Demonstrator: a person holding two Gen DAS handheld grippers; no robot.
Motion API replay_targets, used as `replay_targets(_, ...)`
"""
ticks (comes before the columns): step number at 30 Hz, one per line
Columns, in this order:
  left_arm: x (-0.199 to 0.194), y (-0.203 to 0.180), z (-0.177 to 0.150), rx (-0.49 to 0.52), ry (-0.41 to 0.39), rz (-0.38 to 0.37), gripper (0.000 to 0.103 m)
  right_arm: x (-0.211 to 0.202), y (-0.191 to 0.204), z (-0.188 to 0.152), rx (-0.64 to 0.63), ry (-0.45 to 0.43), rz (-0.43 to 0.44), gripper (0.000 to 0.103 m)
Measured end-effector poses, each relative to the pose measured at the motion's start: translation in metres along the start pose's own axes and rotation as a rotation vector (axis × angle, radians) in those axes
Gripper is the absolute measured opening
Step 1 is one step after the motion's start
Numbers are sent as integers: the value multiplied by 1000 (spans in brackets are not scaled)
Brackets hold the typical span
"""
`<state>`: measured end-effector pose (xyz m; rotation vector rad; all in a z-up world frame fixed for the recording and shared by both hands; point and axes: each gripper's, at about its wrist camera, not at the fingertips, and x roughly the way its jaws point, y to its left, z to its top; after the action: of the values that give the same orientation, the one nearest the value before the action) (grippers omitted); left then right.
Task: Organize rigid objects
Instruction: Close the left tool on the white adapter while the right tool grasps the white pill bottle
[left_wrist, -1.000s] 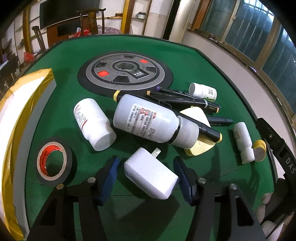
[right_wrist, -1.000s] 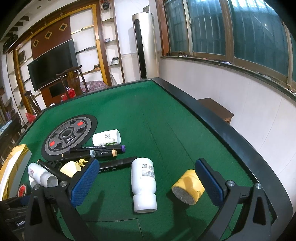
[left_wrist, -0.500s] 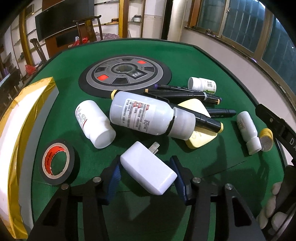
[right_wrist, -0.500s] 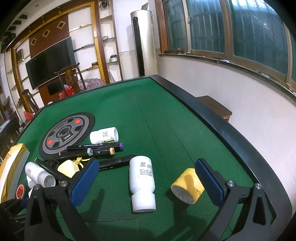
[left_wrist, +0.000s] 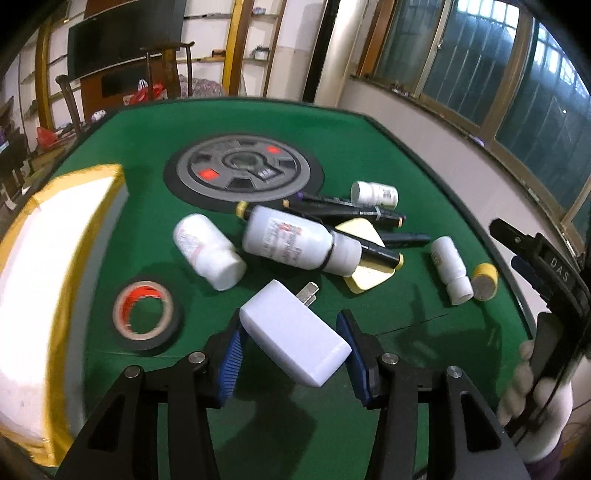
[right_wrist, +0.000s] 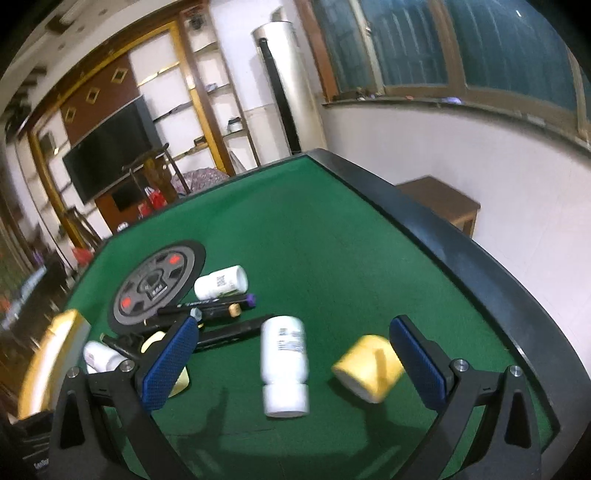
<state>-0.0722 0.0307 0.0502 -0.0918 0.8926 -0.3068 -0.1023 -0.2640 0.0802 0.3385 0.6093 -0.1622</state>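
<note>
- Pickup step: your left gripper (left_wrist: 291, 345), jaws just closed, clamps the white charger (left_wrist: 293, 336) clear of the green table (left_wrist: 369, 155).
- Carry it next to the white box (left_wrist: 40, 258).
- Your right gripper (right_wrist: 291, 356) stands wide and empty.

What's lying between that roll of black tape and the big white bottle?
In the left wrist view, a smaller white bottle lies on its side between the black tape and the big white bottle.

Both grippers: black angular frames, silver screws, blue ribbed pads (left_wrist: 229, 356). White knit glove (left_wrist: 532, 391) at four o'clock; white "DAS" lettering at three.
</note>
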Motion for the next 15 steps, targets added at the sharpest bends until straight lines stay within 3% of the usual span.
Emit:
replay_targets(4, -11, 6, -2, -7, -19, -25, 52, 6, -28, 12, 70, 83, 16, 103)
replay_targets(6, -12, 8, -4, -12, -16, -39, 52, 14, -24, 10, 51, 135, 41, 103)
replay_targets(13, -21, 25, -7, -35, -19, -33, 52, 27, 31, -6, -150, 179, 38, 99)
replay_targets(15, -26, 31, -8, -47, -26, -32, 52, 40, 43, -9, -211, 214, 1, 92)
